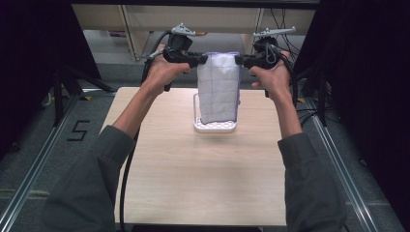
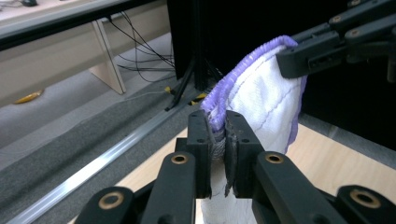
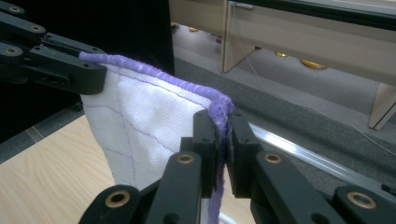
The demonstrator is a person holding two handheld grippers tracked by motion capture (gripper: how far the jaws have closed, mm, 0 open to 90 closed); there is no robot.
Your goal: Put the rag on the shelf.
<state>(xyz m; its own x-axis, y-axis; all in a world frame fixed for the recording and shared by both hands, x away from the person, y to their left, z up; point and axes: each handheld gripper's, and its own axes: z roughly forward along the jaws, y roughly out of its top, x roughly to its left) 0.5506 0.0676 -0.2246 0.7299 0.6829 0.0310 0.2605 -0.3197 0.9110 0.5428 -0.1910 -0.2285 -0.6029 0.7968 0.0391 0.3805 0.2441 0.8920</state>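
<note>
High view: white cloth [image 1: 218,87] with purple edging hanging above desk [image 1: 193,183], stretched between left gripper [image 1: 202,60] and right gripper [image 1: 239,60], lower end over white rack [image 1: 215,127].
Left gripper view: fingers [image 2: 201,140] pressed together, pinching cloth's purple hem; right gripper [image 2: 285,63] clamping far corner.
Right gripper view: fingers [image 3: 243,144] pinching near corner; left gripper [image 3: 100,77] clamping other corner.

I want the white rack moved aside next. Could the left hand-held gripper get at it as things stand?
Probably not yet: the left hand-held gripper is shut on the cloth, which hangs in front of the white rack. It must let go first.
</note>
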